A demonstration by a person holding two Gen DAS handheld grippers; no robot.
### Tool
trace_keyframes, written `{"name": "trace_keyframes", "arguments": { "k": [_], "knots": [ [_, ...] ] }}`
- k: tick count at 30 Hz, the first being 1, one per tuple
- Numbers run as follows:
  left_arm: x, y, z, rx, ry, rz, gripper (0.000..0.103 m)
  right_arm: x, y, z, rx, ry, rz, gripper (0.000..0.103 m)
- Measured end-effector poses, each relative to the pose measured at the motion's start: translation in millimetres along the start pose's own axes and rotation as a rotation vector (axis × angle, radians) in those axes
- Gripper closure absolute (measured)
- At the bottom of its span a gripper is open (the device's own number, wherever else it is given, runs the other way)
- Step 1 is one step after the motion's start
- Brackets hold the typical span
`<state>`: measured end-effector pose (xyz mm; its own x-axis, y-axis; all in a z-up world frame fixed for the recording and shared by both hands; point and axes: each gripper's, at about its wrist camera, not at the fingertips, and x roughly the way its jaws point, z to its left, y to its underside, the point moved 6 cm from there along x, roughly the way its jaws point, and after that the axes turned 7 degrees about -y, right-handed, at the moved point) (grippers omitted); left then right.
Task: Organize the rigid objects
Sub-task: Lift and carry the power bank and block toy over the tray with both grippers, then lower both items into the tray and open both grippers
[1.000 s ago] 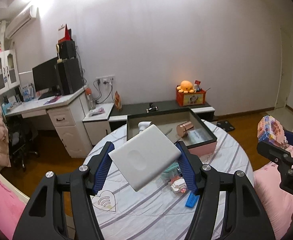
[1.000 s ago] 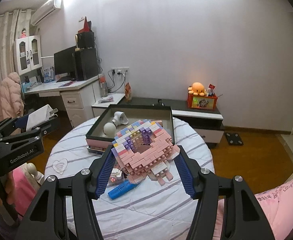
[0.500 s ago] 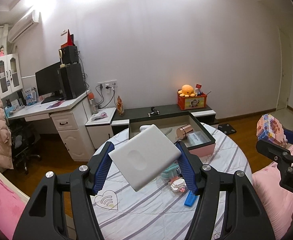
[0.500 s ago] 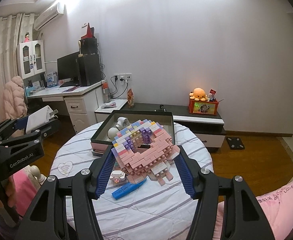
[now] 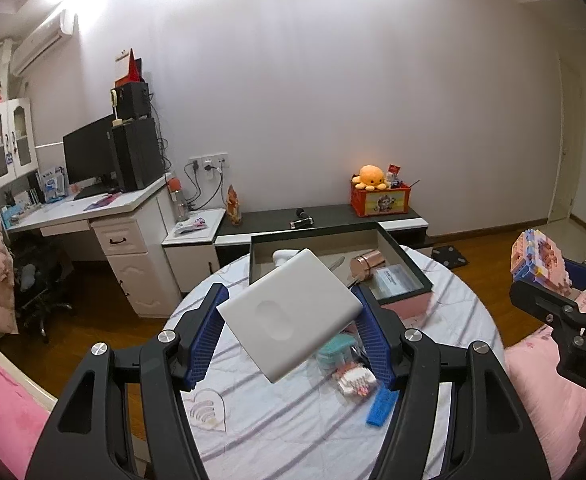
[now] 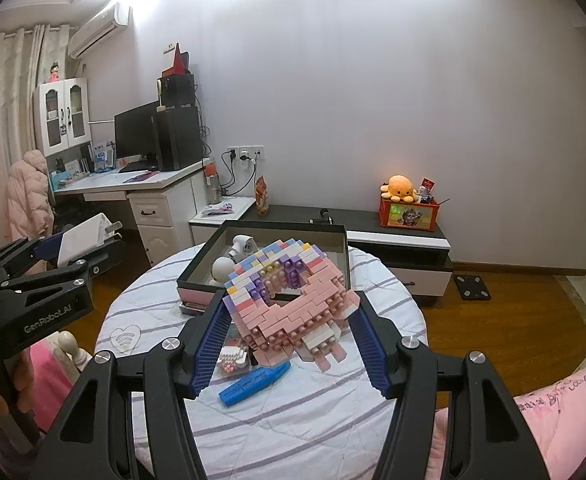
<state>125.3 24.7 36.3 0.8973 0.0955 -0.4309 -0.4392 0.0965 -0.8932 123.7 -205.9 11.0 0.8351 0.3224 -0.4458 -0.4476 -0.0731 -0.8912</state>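
Above a round table with a striped cloth (image 6: 293, 420) we find the left gripper (image 5: 291, 334) clamping a flat white smooth plastic slab (image 5: 291, 316) by its corners: stiff, slippery, likely to pivot. Our right gripper (image 6: 289, 338) clasps a studded pink-and-pastel brick model (image 6: 289, 304), rigid yet liable to shed pieces. An open dark-walled box (image 6: 343, 240) waits just beyond.

My left gripper (image 5: 291, 330) pads are blue around a white slab (image 5: 291, 314); my right gripper (image 6: 289, 330) holds a pink, purple and white brick model (image 6: 289, 304); at twelve o'clock, the tablecloth (image 6: 293, 420) is white with grey stripes.
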Motion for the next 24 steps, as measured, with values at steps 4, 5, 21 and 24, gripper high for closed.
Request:
{"name": "trace_keyframes", "arguments": {
  "k": [4, 5, 21, 24],
  "knots": [
    [28.7, -10.4, 1.2, -0.007, 0.001, 0.018, 0.039, 19.7, -7.7, -6.9, 0.001, 0.002, 0.010, 0.042],
    [36.1, -12.7, 1.0, -0.008, 0.003, 0.025, 0.039, 25.5, -9.6, -9.3, 0.002, 0.004, 0.012, 0.042],
    [207.4, -22.1, -49.4, 0.078, 0.065, 0.268, 0.039, 188.3, -29.4, -45.4, 0.031, -0.064, 0.195, 0.041],
    [229.4, -15.2, -59.6, 0.103, 0.075, 0.311, 0.039, 212.3, -24.1, -48.0, 0.024, -0.075, 0.236, 0.041]
  ]
}}
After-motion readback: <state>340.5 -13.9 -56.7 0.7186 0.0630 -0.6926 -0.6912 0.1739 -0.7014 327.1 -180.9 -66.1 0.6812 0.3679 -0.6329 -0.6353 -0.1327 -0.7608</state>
